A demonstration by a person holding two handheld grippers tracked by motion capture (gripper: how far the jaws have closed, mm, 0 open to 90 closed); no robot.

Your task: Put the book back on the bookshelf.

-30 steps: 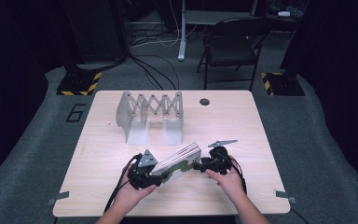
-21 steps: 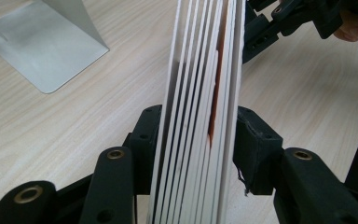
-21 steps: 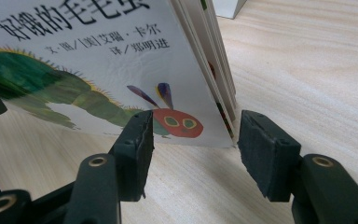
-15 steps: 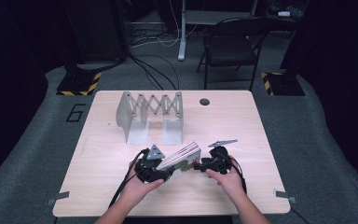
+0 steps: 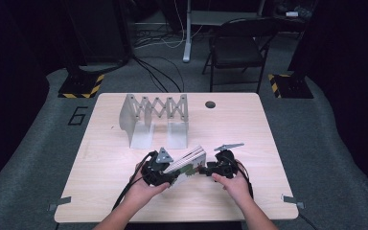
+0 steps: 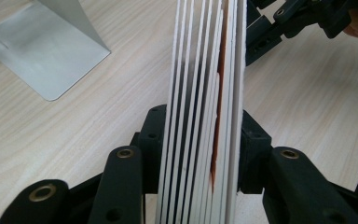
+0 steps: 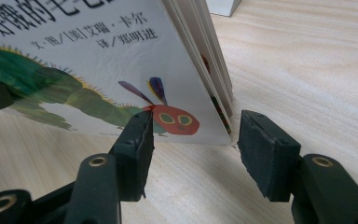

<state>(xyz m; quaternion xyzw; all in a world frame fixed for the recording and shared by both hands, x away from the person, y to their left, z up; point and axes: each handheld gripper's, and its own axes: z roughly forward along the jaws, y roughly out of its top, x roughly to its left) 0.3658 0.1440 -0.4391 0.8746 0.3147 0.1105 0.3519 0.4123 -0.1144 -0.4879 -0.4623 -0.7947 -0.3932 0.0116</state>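
Book cover w/ caterpillar pic reads "艾瑞·卡尔", "郑明进"; left gripper clamps pages.

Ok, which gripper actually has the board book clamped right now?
The left gripper: its jaws have just been closing and press both faces of the board book. The right gripper has its jaws open at the book's corner.

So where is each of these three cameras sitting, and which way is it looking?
High view: above the person's side, looking down on the table; forearms and both hands show.
Left gripper view: rides the left gripper, looking along its jaws, which have just been closing on the board book.
Right gripper view: rides the right gripper, facing the book's cover.
All views share the book.
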